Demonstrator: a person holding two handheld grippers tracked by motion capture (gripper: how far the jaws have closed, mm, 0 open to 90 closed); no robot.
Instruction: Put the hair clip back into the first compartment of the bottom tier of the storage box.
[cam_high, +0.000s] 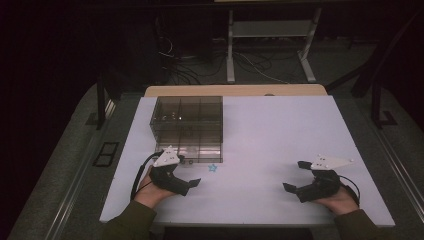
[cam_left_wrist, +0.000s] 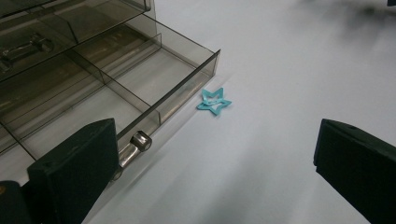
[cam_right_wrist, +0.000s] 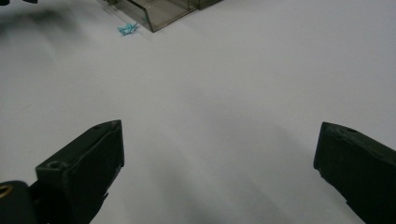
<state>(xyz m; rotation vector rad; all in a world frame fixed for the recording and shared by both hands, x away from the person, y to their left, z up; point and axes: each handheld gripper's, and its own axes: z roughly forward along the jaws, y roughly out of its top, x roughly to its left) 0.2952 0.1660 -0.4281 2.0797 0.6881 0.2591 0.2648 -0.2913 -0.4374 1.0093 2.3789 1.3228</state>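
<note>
Both the left gripper and the right gripper had fingers spread wide, holding nothing. The flat blue star clip lay on the white surface just beside the pulled-out drawer. Lying so thin and flat, it could probably have skidded under closing fingers, or a finger could have knocked the drawer.

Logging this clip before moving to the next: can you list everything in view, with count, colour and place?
Drawer organiser: one, smoky clear, table's far left; bottom drawer pulled open, metal knob.
Star clip: one, teal, on the table just in front of the open drawer.
Table: one, white.
Cables and desk legs: several, on the floor beyond.
Left hand-held gripper: black, open, near the drawer.
Right hand-held gripper: black, open, table's near right.
</note>
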